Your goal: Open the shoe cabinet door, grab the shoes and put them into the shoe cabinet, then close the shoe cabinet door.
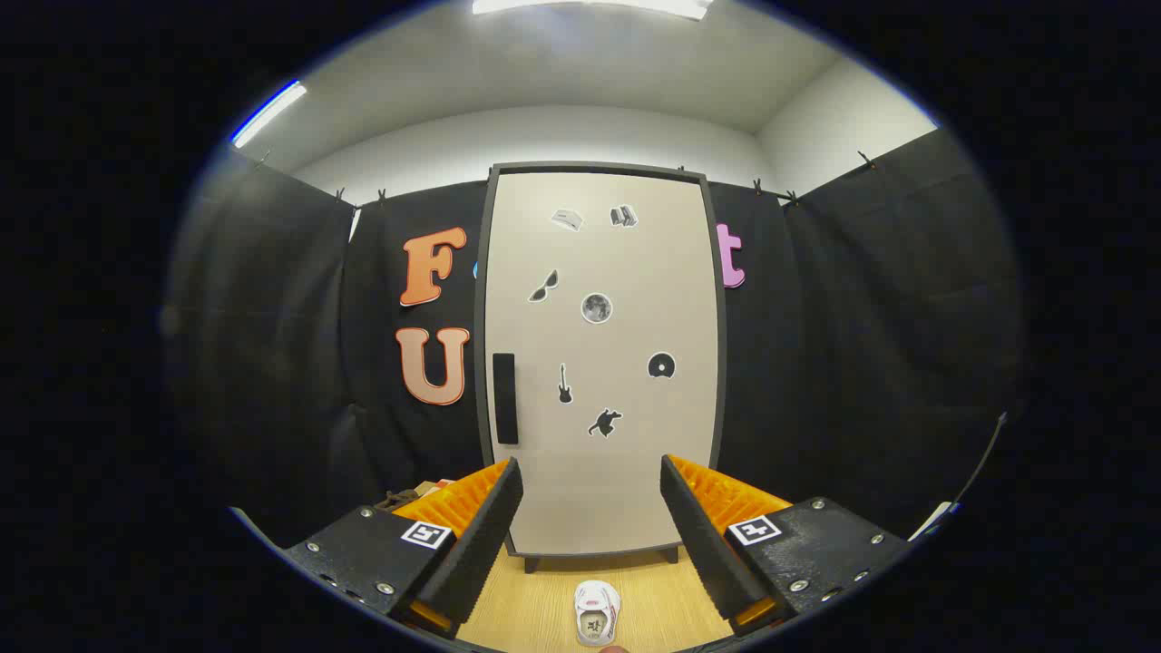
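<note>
The gripper [591, 517] hangs spread and empty facing the closed cabinet [603, 363], probably ready for its handle [504, 398]; 1 shoe [597, 612] waits on the floor before the cabinet.

Black cloth [862, 363] hangs from clips on every side of the booth, with white wall [544, 136] and white ceiling [590, 63] above it. Two ceiling light strips [268, 111] are lit. The floor [535, 608] is light wood-grain.
</note>
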Demonstrator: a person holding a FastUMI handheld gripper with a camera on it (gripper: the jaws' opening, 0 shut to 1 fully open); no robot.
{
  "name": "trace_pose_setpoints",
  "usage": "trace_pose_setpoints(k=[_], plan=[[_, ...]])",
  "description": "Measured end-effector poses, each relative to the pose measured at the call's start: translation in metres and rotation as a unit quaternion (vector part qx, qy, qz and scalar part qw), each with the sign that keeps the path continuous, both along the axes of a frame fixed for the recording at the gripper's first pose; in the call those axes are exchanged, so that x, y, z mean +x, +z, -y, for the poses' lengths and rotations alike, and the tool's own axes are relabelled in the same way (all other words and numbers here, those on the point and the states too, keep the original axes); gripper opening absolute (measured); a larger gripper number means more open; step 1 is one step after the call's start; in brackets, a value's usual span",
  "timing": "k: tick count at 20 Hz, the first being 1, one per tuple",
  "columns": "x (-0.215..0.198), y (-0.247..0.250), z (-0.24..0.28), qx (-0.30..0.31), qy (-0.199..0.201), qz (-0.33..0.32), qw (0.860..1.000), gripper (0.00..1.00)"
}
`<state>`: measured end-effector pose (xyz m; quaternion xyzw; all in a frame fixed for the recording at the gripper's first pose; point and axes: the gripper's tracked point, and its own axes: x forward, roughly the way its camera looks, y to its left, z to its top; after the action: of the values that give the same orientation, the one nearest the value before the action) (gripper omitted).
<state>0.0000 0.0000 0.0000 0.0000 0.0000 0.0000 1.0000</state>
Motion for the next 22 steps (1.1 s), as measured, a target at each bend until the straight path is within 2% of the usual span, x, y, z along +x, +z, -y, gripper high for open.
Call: trace_pose_setpoints(k=[22], plan=[[0.002,0.003,-0.024,-0.003,0.010,-0.002,1.000,0.95]])
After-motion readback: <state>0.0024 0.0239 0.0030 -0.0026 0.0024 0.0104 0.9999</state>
